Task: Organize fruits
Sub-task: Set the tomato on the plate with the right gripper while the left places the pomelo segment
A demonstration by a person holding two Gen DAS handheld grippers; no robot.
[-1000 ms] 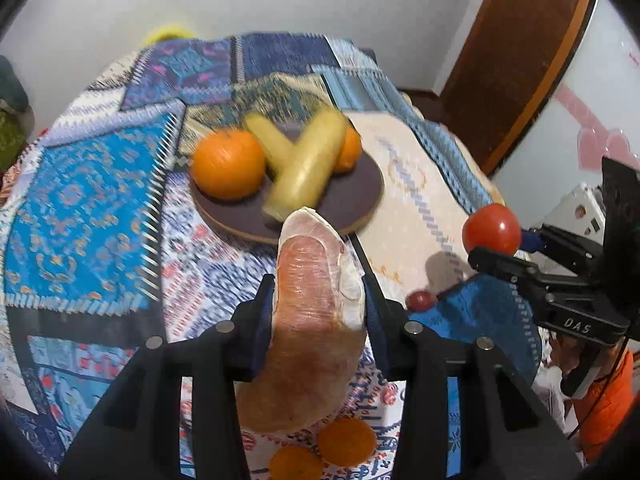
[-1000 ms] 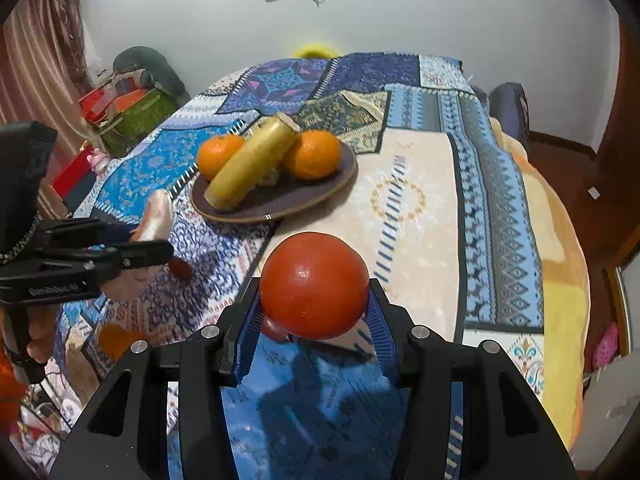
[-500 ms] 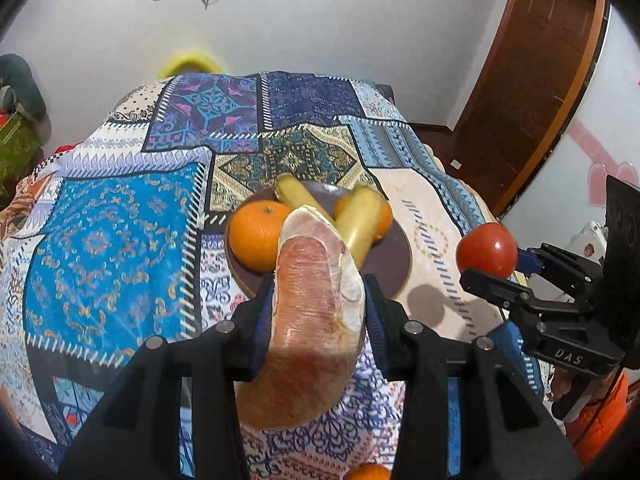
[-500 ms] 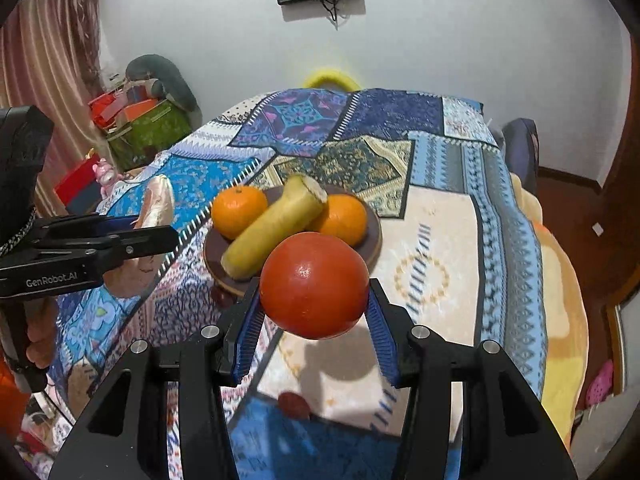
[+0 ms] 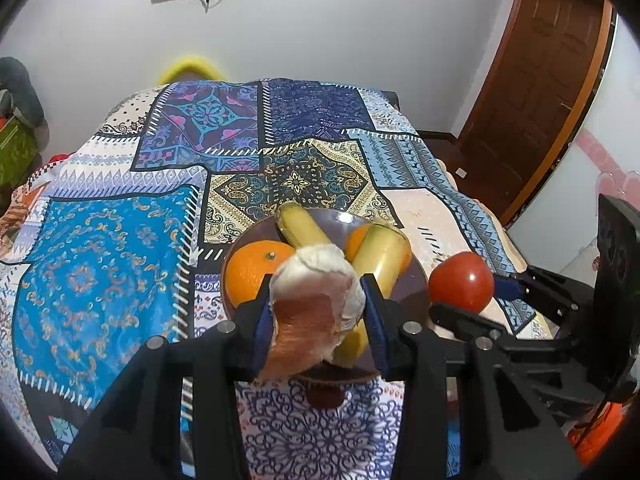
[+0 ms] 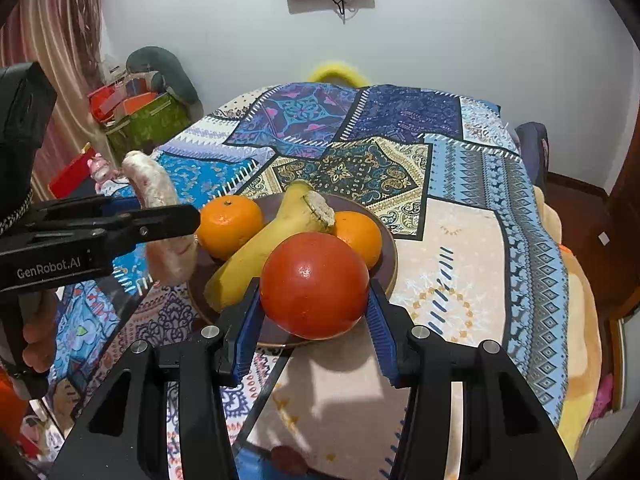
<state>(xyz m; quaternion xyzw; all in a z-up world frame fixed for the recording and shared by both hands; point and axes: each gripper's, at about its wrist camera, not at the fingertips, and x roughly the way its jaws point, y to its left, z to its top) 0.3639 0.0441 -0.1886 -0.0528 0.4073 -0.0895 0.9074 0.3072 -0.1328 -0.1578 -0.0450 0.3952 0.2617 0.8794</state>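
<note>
My left gripper is shut on a peeled pomelo wedge, pinkish with white pith, held over the near edge of the brown plate. The plate holds two oranges and two bananas. My right gripper is shut on a red tomato, held above the plate's near right rim. The left gripper with the wedge shows left of the plate in the right wrist view. The tomato shows right of the plate in the left wrist view.
The plate sits on a table covered with a patchwork cloth. A small dark red fruit lies on the cloth below the right gripper. A wooden door stands at right; boxes and clutter stand left of the table.
Both grippers have moved forward toward the plate with their fruit. The wedge and the tomato now hang at the plate's near edge; the small orange pieces have dropped out of view.
</note>
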